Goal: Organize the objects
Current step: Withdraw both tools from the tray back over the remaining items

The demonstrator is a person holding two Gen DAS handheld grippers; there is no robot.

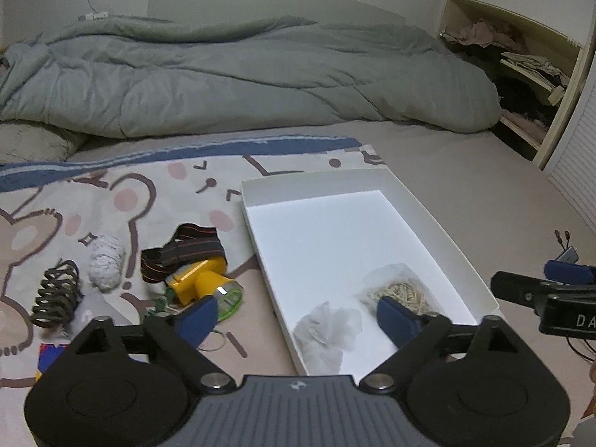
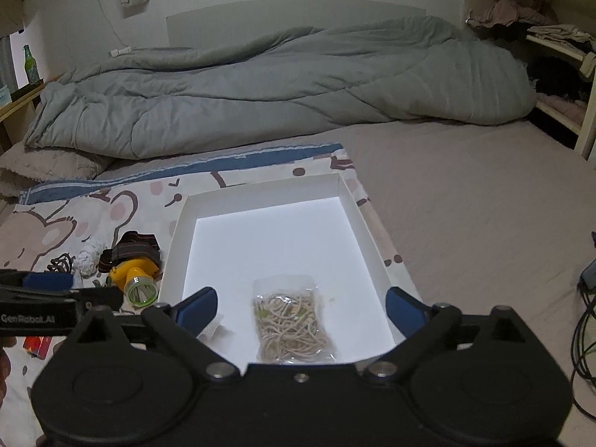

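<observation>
A white open box (image 1: 320,180) (image 2: 260,190) lies on a bear-print mat. In it lie a clear bag of beige string (image 2: 292,322) (image 1: 404,290) and a crumpled white tissue-like piece (image 1: 329,329). Left of the box lie a yellow headlamp with a striped strap (image 1: 201,279) (image 2: 136,275), a white rope ball (image 1: 106,260), and a dark coil spring (image 1: 56,292). My left gripper (image 1: 298,316) is open and empty over the box's near left wall. My right gripper (image 2: 300,307) is open and empty above the string bag.
A grey duvet (image 1: 242,74) covers the back of the bed. Open shelves with clothes (image 1: 521,59) stand at the right. Cables (image 2: 585,327) lie at the far right. A thin ring (image 1: 212,342) and a red-and-blue packet (image 1: 50,354) lie near the left gripper.
</observation>
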